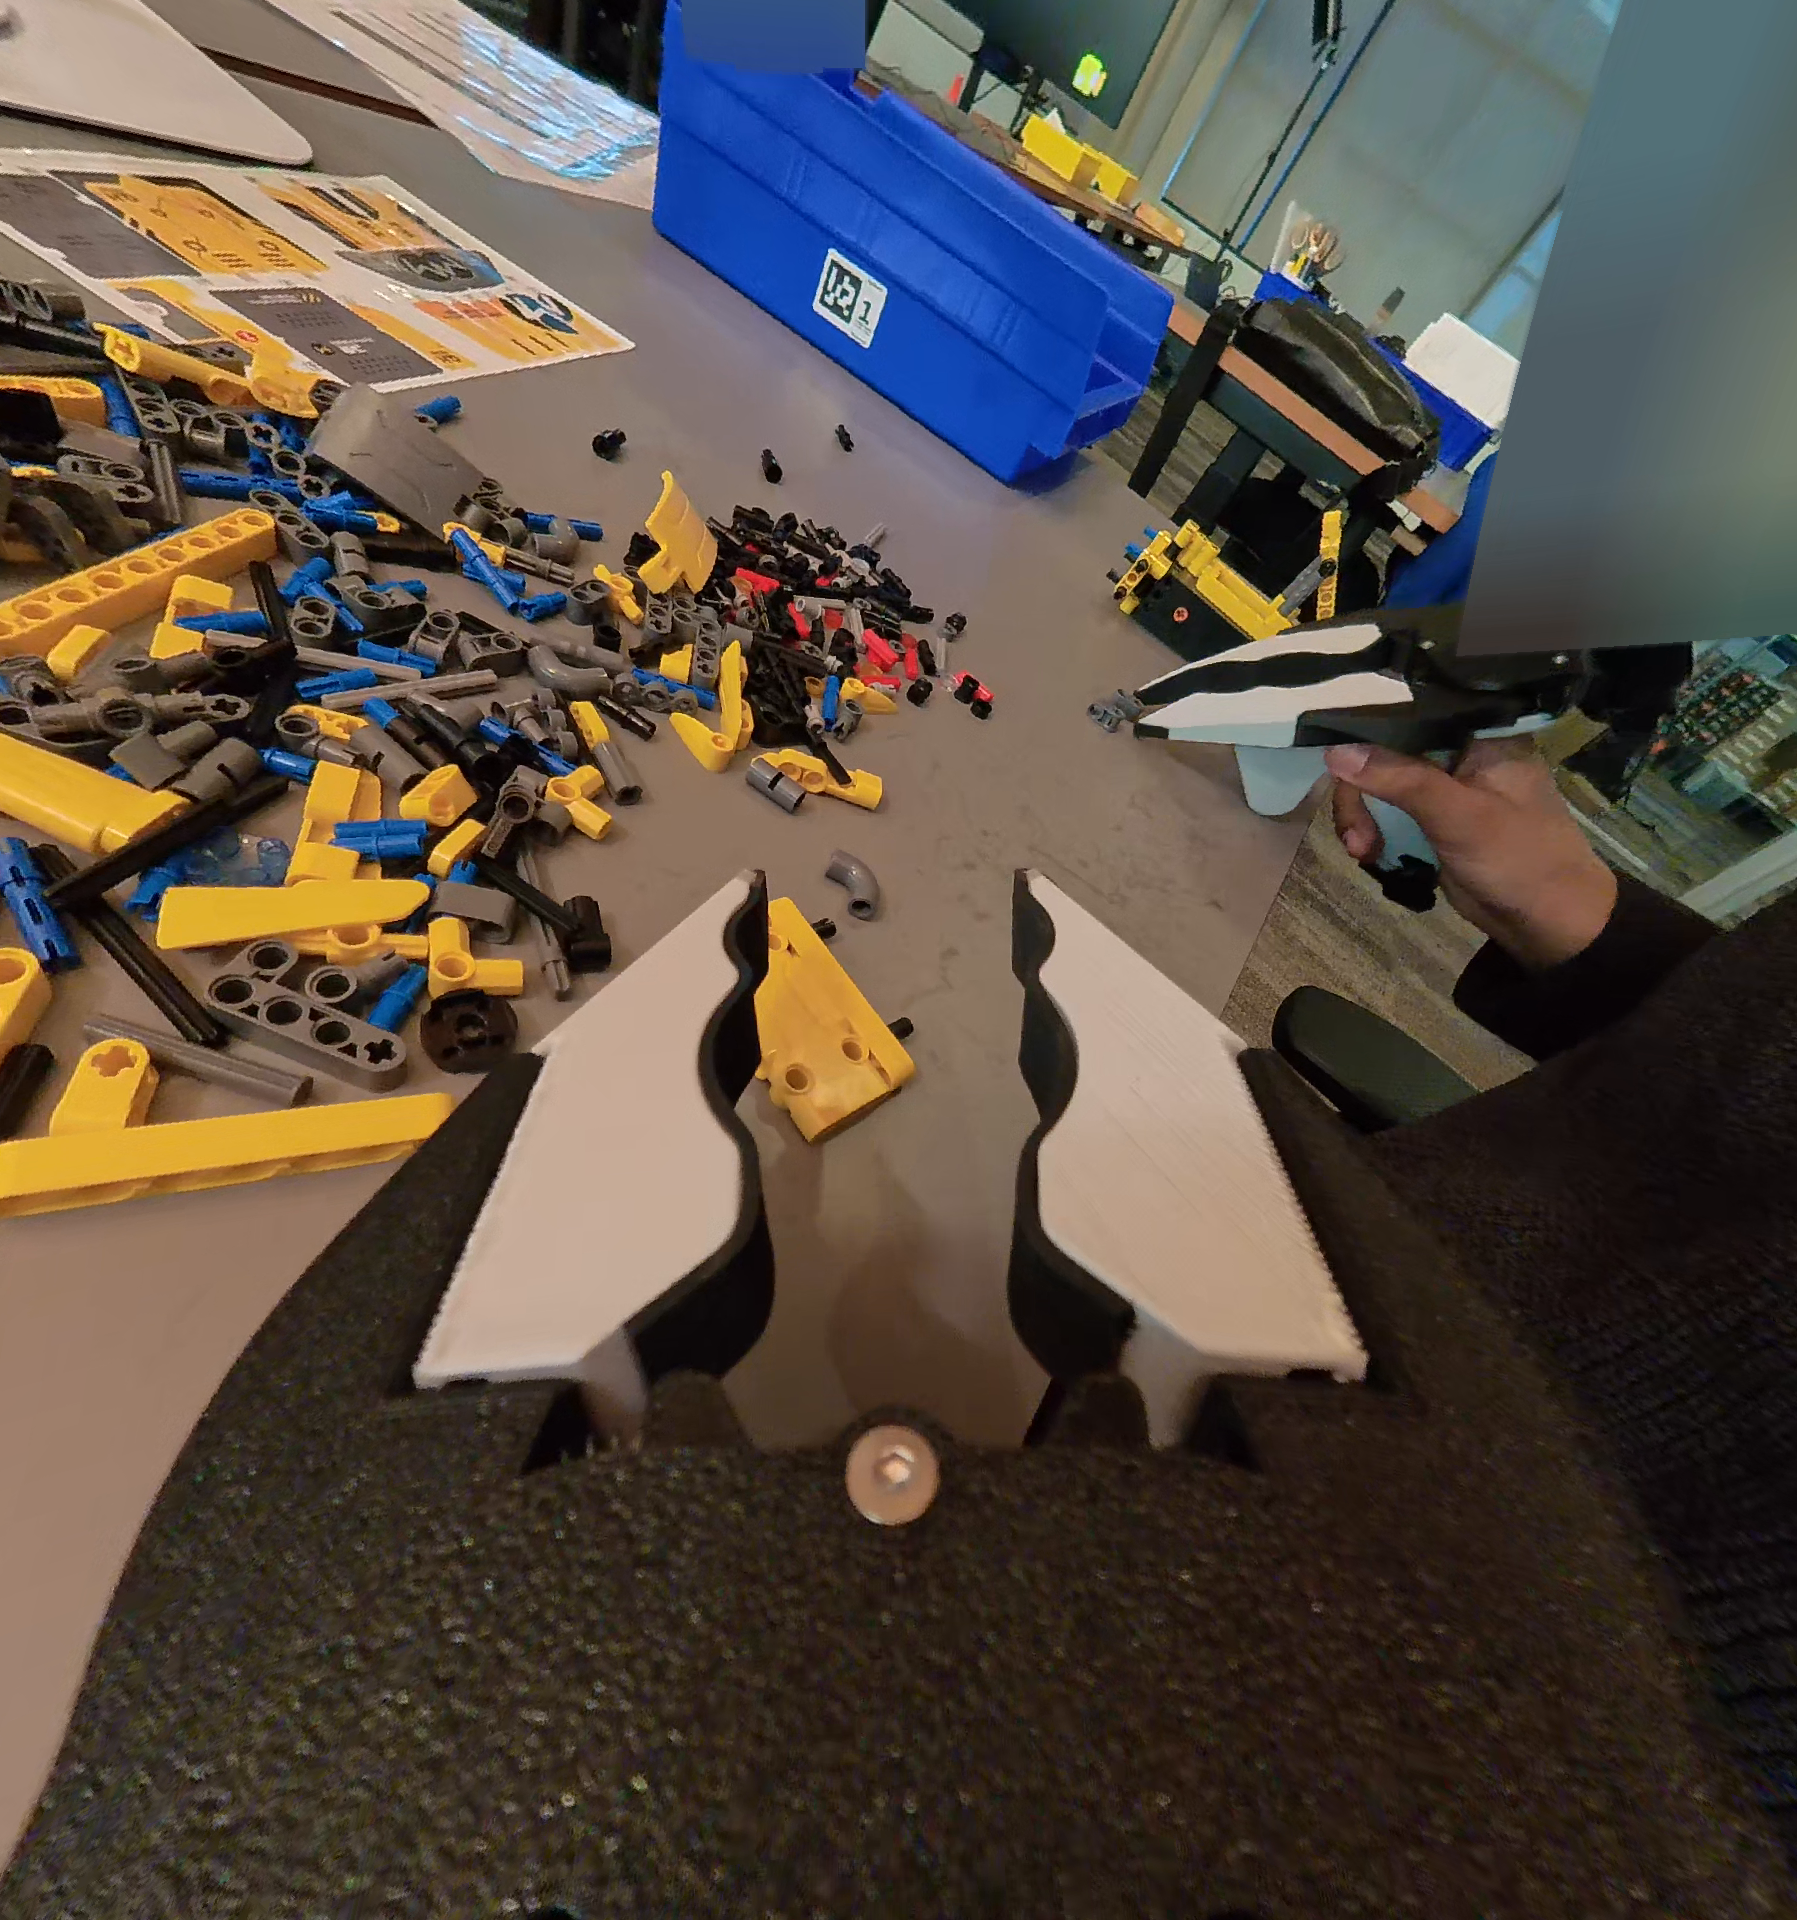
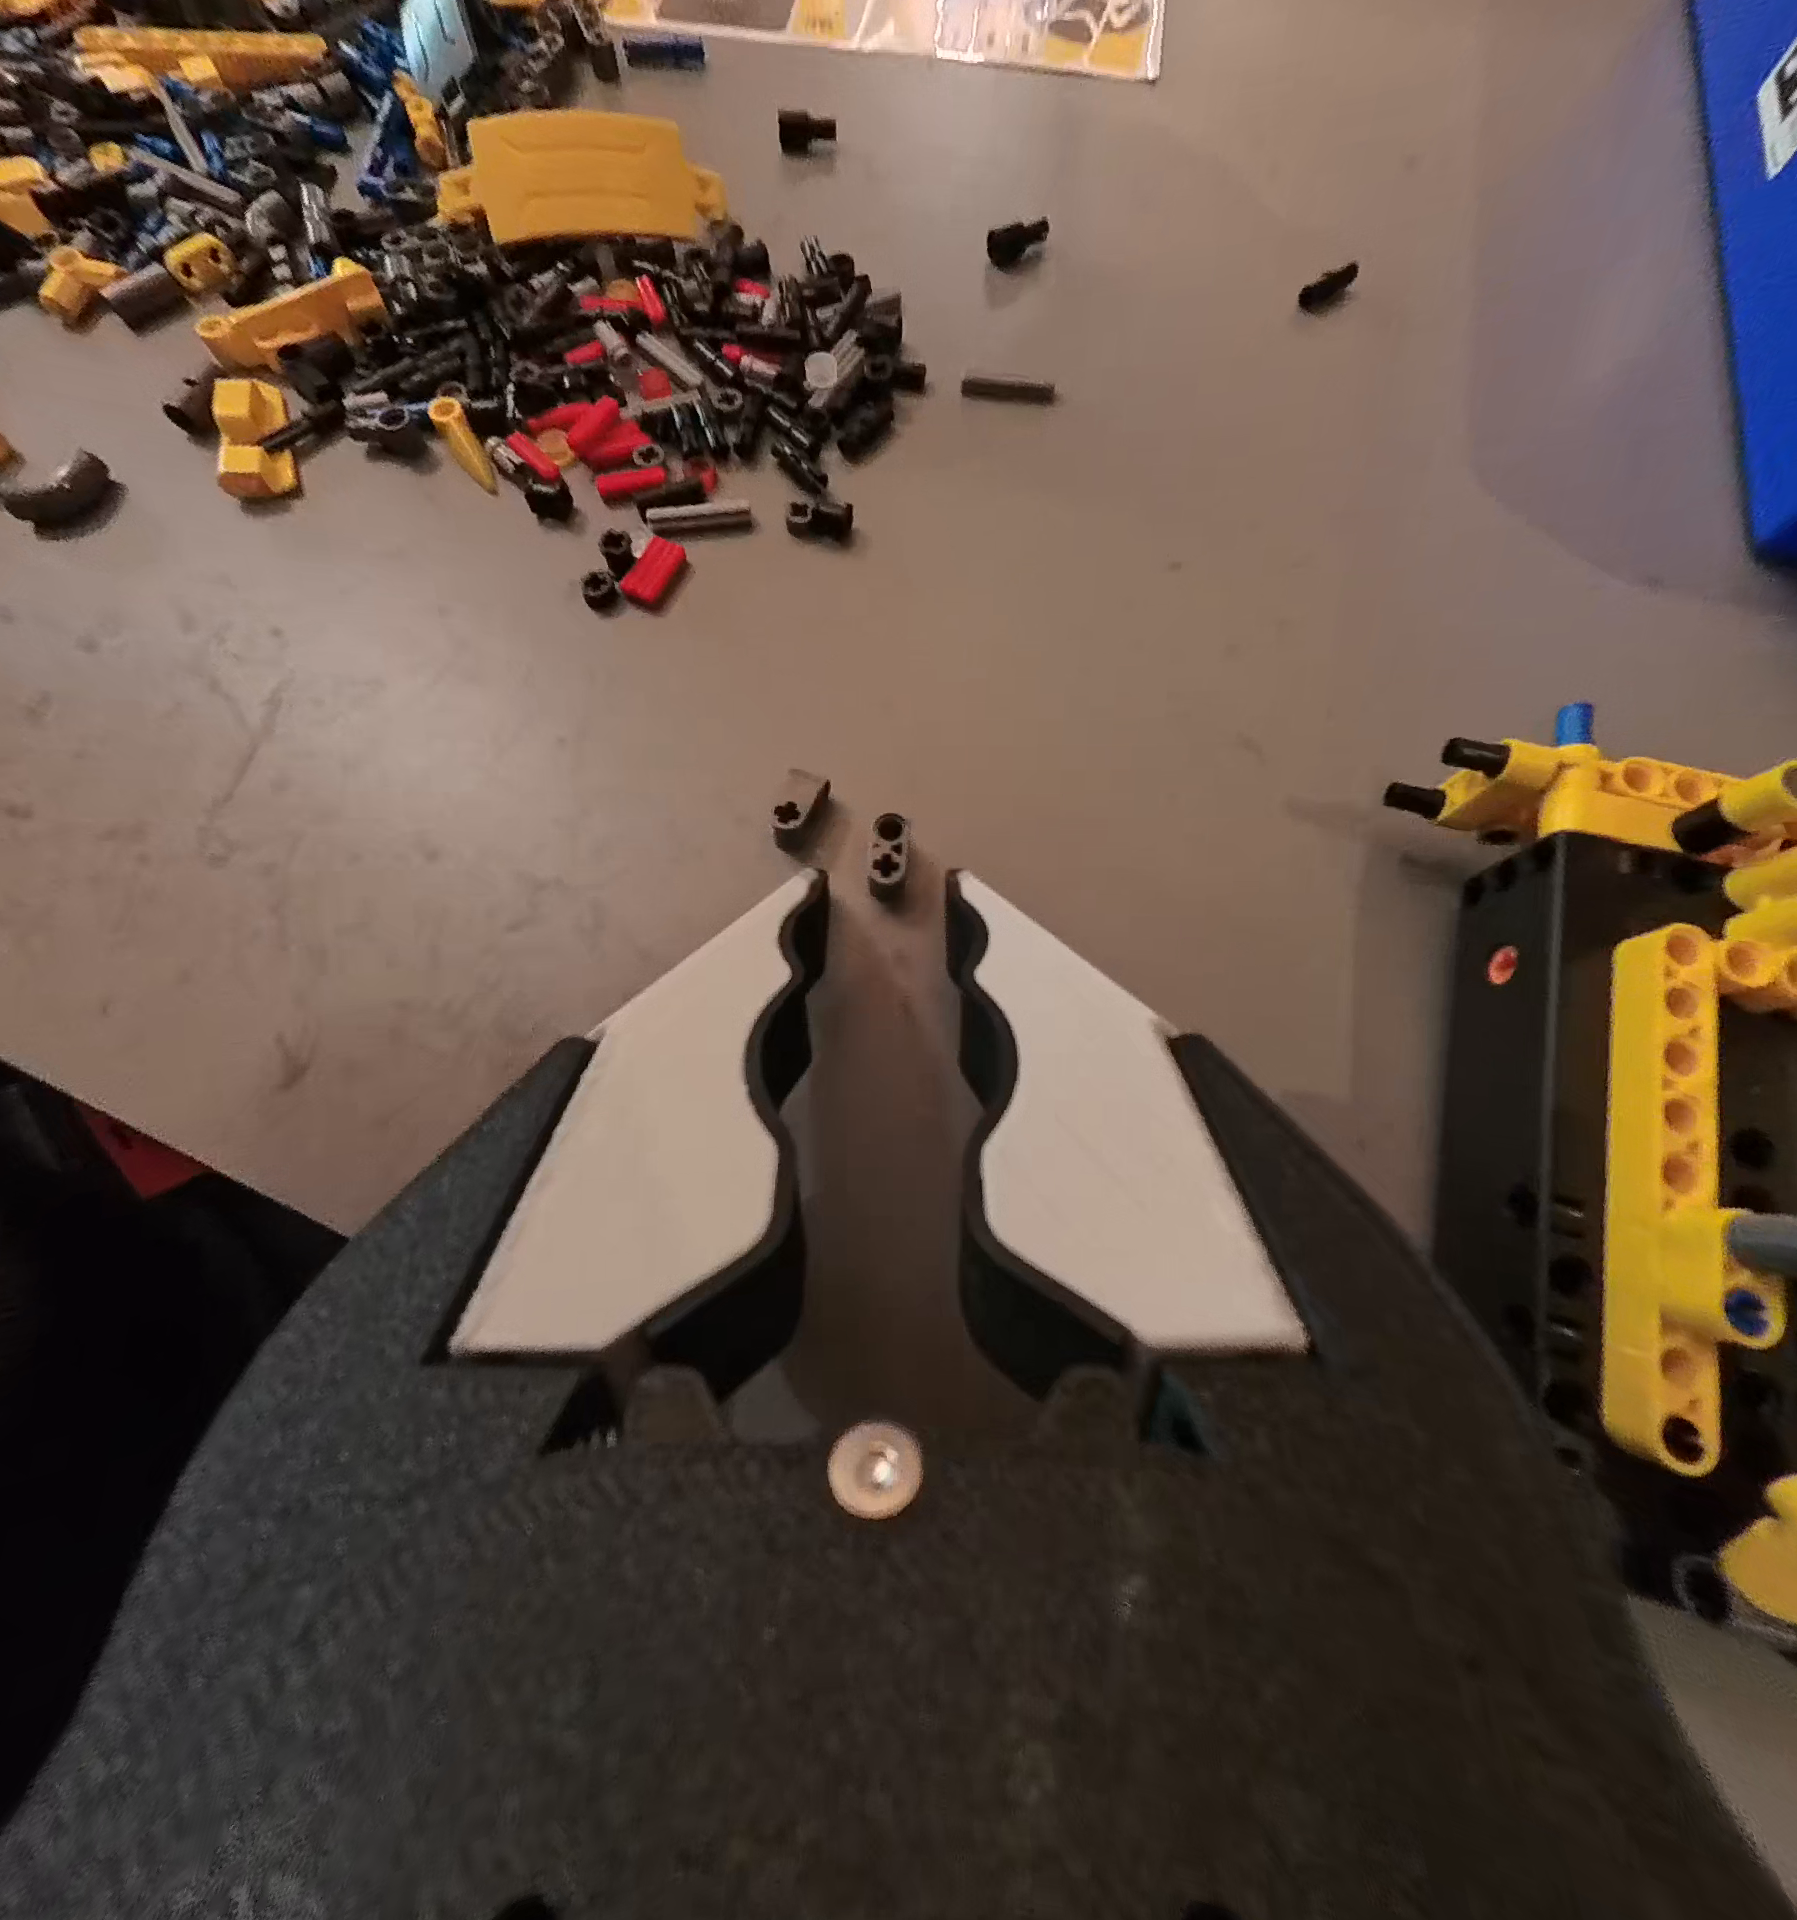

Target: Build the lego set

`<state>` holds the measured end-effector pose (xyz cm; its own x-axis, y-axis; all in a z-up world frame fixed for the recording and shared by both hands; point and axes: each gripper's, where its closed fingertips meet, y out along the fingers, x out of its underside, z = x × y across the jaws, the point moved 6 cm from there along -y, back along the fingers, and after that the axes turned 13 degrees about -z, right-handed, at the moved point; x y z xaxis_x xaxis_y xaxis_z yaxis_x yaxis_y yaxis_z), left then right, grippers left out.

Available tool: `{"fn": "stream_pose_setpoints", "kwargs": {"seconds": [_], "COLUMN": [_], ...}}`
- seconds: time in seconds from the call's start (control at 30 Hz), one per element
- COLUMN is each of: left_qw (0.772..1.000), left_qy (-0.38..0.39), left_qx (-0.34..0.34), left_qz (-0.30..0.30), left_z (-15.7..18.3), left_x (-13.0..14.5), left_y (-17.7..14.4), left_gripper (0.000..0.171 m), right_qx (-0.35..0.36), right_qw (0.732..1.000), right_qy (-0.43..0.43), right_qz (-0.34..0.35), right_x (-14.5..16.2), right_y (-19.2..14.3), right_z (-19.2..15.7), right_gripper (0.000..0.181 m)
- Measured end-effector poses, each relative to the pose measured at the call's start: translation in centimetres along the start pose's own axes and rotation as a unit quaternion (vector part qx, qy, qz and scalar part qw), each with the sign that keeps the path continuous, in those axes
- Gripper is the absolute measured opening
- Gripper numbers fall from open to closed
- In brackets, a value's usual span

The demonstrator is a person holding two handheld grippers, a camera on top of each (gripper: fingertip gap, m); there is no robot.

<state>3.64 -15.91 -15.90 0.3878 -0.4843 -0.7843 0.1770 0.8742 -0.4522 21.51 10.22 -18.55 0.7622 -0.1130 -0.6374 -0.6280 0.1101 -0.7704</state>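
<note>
My left gripper is open and empty above the grey table. A yellow angled building piece lies between its jaws, close to the left finger. My right gripper is open with a narrow gap. A small dark grey two-hole connector lies on the table just ahead of its tips, with a second one to its left. The right gripper also shows in the left wrist view, held by a hand, its tips at a small grey connector.
A big pile of yellow, blue, grey, black and red building pieces covers the table's left. A blue bin stands at the back. A half-built yellow and black model stands to the right. Printed sheets lie far left.
</note>
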Motion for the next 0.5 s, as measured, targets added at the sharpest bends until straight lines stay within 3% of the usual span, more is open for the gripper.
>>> {"fn": "stream_pose_setpoints", "kwargs": {"seconds": [0.5], "left_qw": [1.000], "left_qy": [0.013], "left_qx": [0.003], "left_qz": [0.015], "left_z": [0.29], "left_x": [-0.06], "left_y": [-0.31], "left_gripper": [0.046], "right_qx": [0.011], "right_qw": [0.999], "right_qy": [-0.016], "right_qz": [-0.028], "right_x": [-0.32], "right_y": [0.08], "right_z": [0.10], "right_gripper": [0.015]}}
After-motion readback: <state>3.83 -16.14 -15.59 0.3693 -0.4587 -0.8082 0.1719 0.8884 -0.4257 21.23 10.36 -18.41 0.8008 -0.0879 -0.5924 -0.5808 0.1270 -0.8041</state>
